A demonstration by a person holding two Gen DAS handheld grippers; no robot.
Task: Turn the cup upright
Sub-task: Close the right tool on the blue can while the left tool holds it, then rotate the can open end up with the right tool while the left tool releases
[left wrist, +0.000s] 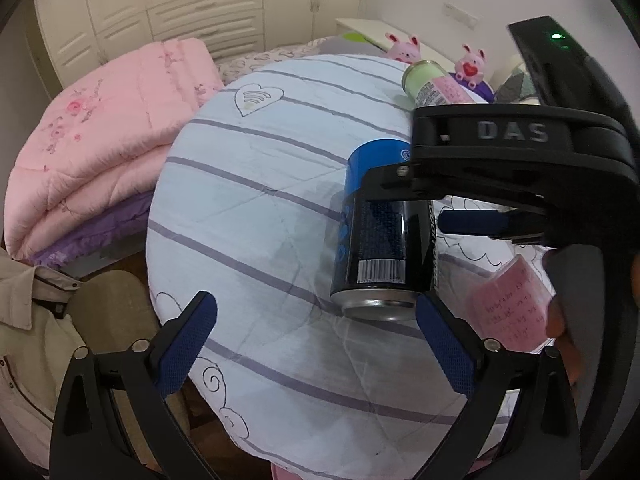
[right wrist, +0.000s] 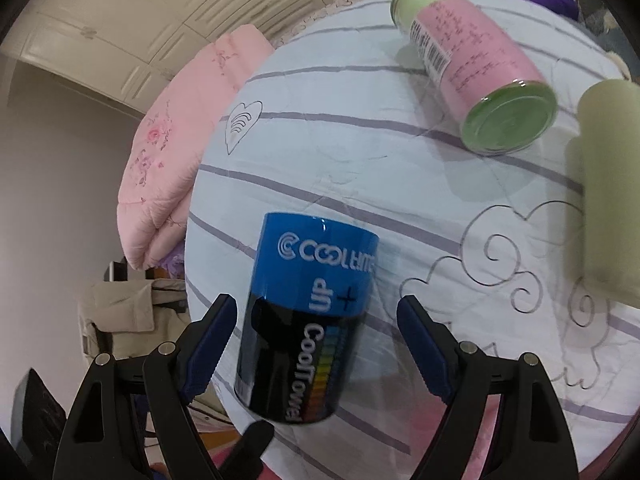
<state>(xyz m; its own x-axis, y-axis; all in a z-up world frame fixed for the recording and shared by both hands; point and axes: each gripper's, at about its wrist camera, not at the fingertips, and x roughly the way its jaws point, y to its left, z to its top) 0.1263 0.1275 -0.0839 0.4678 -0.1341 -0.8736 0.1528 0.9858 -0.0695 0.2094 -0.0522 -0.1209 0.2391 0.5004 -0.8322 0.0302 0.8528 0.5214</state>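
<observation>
Right hand-held gripper (right wrist: 316, 344) wide open around blue can (right wrist: 308, 316), not touching

Pale blue striped quilt (right wrist: 320, 168) as the surface, blue-and-black can (right wrist: 304, 320) lying on it, pink-labelled green can (right wrist: 472, 60) on its side further back, well apart

My right gripper (right wrist: 316, 344) with fingers spread wide, blue-and-black can (right wrist: 308, 320) lying between them without visible pad contact, striped quilt (right wrist: 360, 168) beneath, pink-labelled green can (right wrist: 476, 64) on its side farther off, pale green cylinder (right wrist: 608, 184) at right edge, folded pink blanket (right wrist: 176, 168) at left.
</observation>
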